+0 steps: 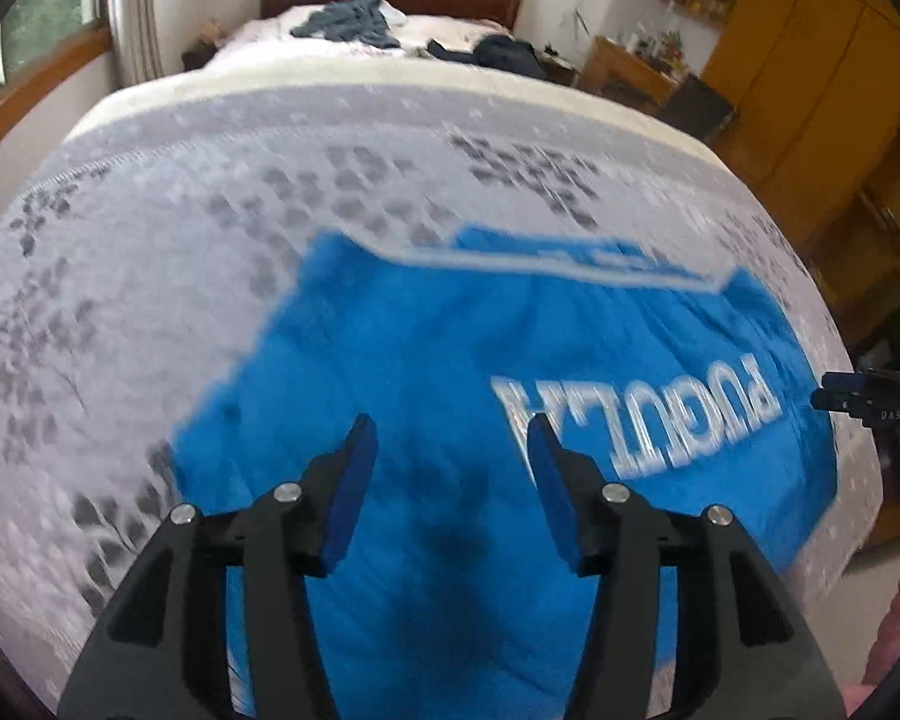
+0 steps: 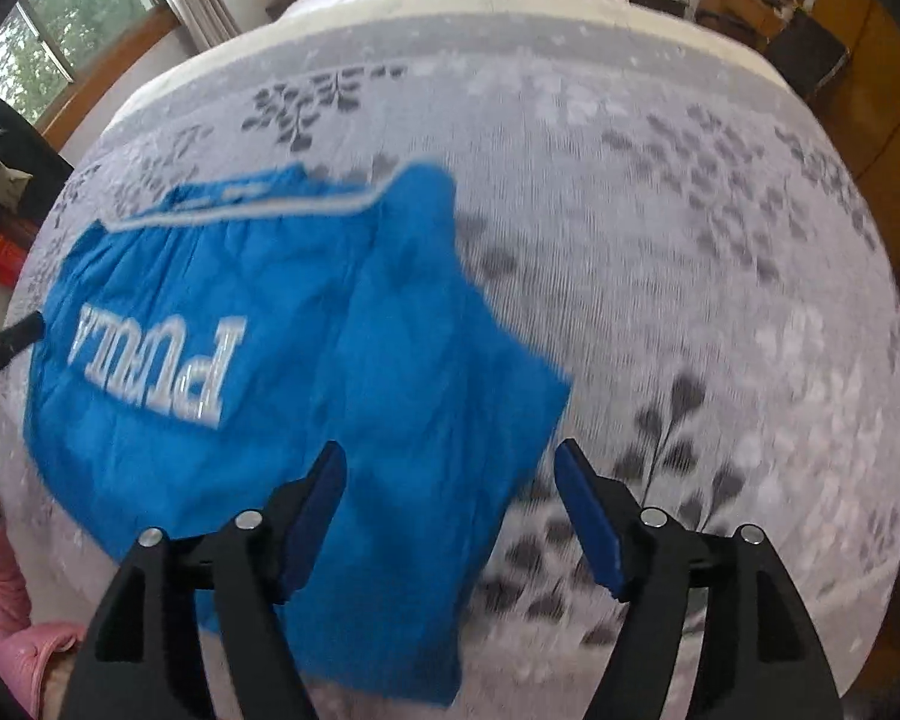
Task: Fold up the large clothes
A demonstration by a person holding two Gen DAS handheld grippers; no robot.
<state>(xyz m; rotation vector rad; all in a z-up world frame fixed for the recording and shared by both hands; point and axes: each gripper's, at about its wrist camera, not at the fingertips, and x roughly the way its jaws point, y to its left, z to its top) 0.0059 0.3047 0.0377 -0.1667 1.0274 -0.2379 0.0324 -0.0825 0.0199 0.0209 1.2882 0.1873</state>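
Folding is being judged as partly done: the blue garment (image 1: 450, 372) is being shown lying on the patterned bedspread (image 1: 150, 276) near the bed's foot edge, where the person is standing, with one side panel apparently already laid over the body, so that a layered edge is being seen in the right wrist view (image 2: 402, 324). White lettering (image 1: 630, 420) and a white-trimmed hem or collar band (image 1: 570, 267) are being left exposed, the band lying toward the head of the bed. Both views are being blurred by motion, so finer creases cannot be told.

Nothing is being held by either tool. The left gripper (image 1: 450, 450) is being carried with its jaws spread wide above the middle of the cloth, and the right gripper (image 2: 450, 480) is being carried equally wide over the garment's edge toward the bed's right side, one finger above blue fabric and the other above bedspread. Contact with the cloth cannot be confirmed.

Remaining work is being estimated as at least one more fold across the length, plus smoothing. More clothes (image 1: 354, 21) are being left piled at the head of the bed.
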